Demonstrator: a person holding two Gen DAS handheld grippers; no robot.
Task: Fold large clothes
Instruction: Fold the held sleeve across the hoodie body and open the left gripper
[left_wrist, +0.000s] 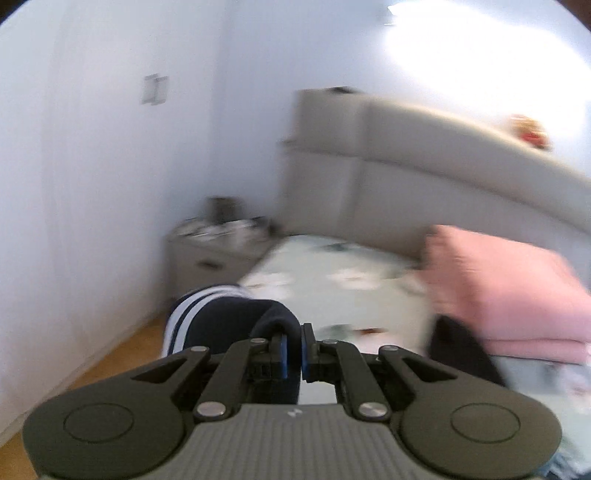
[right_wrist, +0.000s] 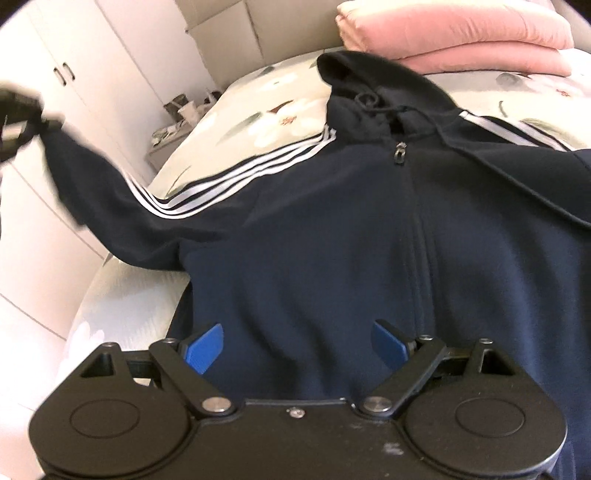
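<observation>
While my left claw (left_wrist: 294, 345) is clamped tight on the cuff of the dark navy zip-up hooded jacket (right_wrist: 332, 240), its blue pads pinch a thick roll of the soft fleece, and the sleeve with its white stripes hangs off to the left of the jaws. I can see that same sleeve from the right wrist camera, stretched up and away from the left edge of the bed (right_wrist: 122, 291) toward a blurred dark shape at the frame's left side, which I take to be my left claw.

My right claw (right_wrist: 295, 345) stands wide open, its blue pads (right_wrist: 205, 349) spread apart above the jacket's lower front; I cannot tell whether they touch the cloth. The jacket lies face up across the bed, zipper closed to the collar, hood (right_wrist: 354, 74) crumpled toward the headboard end, a dark drawcord trailing to the right, and three glossy white stripes running down each shoulder.

The bed has a pale sheet printed with large white flowers. A folded pink quilt (right_wrist: 461, 37), plush and thick, sits at the far edge just beyond the hood. Only the left view shows the padded beige headboard (left_wrist: 406, 147), the small grey nightstand (left_wrist: 207, 258) cluttered on top, and the wooden floor (left_wrist: 110, 365); only the right view shows the white wardrobe doors (right_wrist: 74, 55).
</observation>
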